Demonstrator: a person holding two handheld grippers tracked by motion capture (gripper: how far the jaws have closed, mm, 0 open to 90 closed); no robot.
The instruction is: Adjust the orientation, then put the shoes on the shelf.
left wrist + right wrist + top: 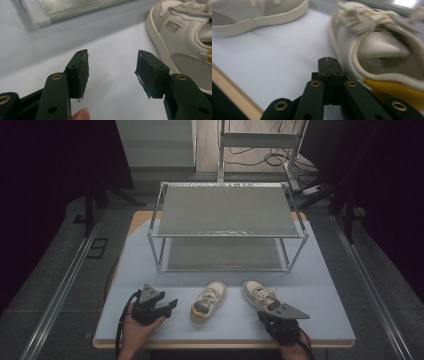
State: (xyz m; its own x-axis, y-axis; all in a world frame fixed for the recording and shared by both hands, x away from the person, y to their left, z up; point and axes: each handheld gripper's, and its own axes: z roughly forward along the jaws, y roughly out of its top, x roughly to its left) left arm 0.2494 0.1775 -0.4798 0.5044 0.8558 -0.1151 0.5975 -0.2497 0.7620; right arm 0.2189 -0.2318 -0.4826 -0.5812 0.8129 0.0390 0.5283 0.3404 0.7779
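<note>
— What does the high view give you?
— My left gripper (167, 306) sits at seven o'clock on the table (325, 320), my right gripper (265, 317) at five. Two shoes (208, 302) lie between them, before a metal rack (227, 225).

— And your left gripper view?
— My jaws stand spread, nothing between them; one shoe (185, 37) at two o'clock.

— The right gripper view?
— Jaws pressed together, empty, just beside the other shoe's (382, 47) heel.

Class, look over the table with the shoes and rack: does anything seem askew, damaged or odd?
The two sneakers aren't paired neatly: the left sneaker and right sneaker splay apart at the heels. The left gripper has frayed, peeling pads. The shoe rack stands square.
</note>
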